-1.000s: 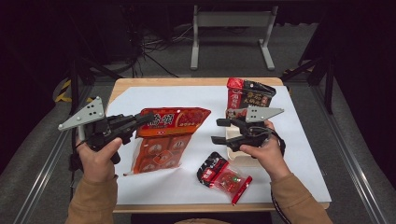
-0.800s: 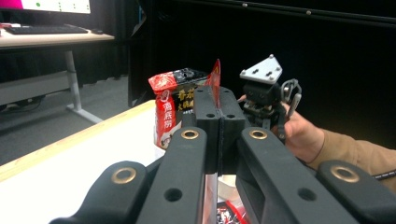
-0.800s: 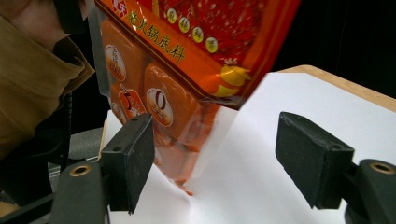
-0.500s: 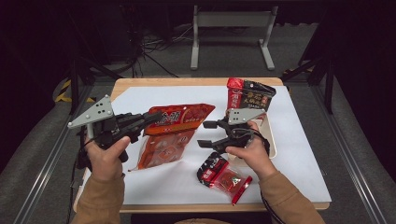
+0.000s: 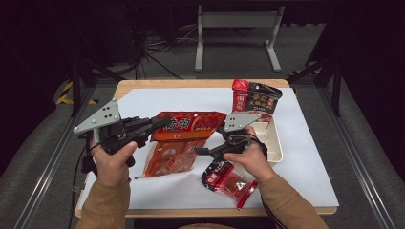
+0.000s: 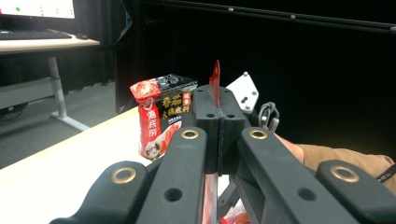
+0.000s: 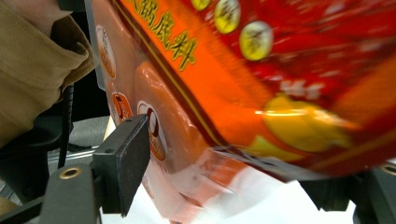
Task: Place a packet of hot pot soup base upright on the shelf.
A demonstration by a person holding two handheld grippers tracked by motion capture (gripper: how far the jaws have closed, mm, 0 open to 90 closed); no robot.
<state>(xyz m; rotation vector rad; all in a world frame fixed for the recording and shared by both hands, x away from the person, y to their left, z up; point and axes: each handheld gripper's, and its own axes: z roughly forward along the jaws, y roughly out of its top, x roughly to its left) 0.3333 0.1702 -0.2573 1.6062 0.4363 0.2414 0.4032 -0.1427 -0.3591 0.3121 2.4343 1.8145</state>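
Red-black pouch (image 5: 255,97) behind orange packet (image 5: 184,138)

Tan sleeves (image 5: 111,202), black claws – grey plates (image 5: 100,116)

Lab: black curtains (image 5: 57,38), rig frame (image 5: 334,81)

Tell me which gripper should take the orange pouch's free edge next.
Right. The right gripper stands open with the orange pouch edge already between its jaws, pads apart from it. The left gripper is shut on the pouch's other end, holding it up.
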